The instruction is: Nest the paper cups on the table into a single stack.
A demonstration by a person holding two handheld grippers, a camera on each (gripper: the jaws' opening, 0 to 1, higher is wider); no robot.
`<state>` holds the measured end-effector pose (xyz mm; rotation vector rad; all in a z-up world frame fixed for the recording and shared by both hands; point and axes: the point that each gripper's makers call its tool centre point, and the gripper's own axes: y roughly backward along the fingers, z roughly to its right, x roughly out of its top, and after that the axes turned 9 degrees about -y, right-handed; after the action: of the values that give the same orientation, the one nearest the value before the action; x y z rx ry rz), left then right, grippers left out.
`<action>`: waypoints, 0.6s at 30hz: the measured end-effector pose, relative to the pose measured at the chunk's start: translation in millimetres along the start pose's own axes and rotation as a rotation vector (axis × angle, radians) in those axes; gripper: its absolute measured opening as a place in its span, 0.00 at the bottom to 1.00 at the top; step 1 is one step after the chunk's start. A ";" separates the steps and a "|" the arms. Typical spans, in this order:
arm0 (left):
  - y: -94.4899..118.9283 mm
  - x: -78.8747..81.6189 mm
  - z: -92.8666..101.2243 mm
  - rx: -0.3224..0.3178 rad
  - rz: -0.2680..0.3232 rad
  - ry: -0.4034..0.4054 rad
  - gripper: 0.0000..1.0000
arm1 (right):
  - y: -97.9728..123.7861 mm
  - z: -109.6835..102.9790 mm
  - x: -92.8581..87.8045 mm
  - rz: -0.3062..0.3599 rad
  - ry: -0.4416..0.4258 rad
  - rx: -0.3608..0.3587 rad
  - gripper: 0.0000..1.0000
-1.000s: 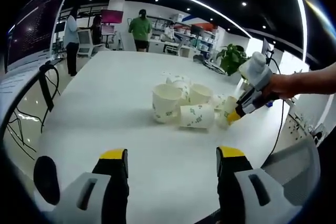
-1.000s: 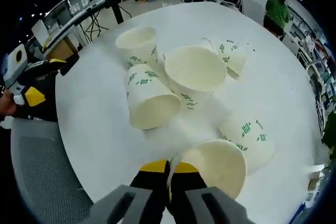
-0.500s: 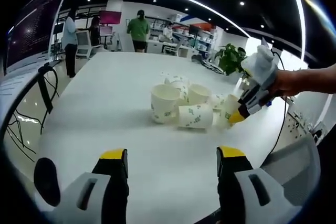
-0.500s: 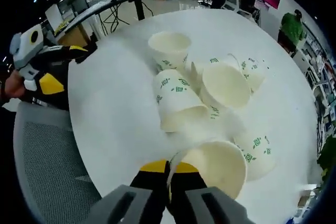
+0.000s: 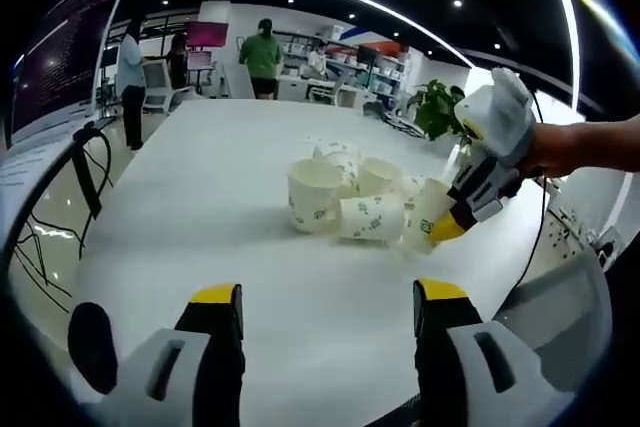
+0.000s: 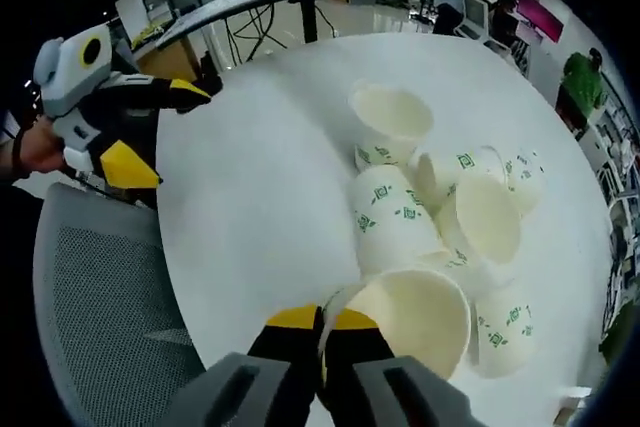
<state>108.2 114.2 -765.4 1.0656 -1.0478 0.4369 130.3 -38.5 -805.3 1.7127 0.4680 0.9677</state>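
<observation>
Broadly, the white bench (image 5: 200, 207) carries a loose cluster of paper cups (image 5: 345, 197) near its middle, some upright and some tipped on their sides. An upright cup (image 6: 390, 122) stands at the cluster's far end in the right gripper view, a fallen cup (image 6: 385, 227) lies beside it. The right claw (image 6: 322, 332) is pressed together on the rim of one held cup (image 6: 410, 317), lifted just beside the pile. The left claw (image 5: 328, 297) hangs spread and empty, well apart from the cups. To nest well, the person would likely keep the held cup's axis in line with an upright cup, lower it straight in, and let the free claw steady the receiver so it doesn't tip.
</observation>
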 end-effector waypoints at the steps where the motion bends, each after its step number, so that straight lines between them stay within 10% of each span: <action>1: 0.6 -0.4 -0.8 0.001 0.000 0.001 0.68 | 0.9 -8.5 -1.9 0.002 0.006 0.002 0.00; 18: 7.3 -3.5 -8.4 0.016 0.005 0.024 0.67 | -22.4 -35.7 31.2 -0.018 0.090 0.037 0.00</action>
<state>105.3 125.5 -765.6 1.0699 -1.0270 0.4620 124.0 13.3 -810.5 1.7005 0.5625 1.0325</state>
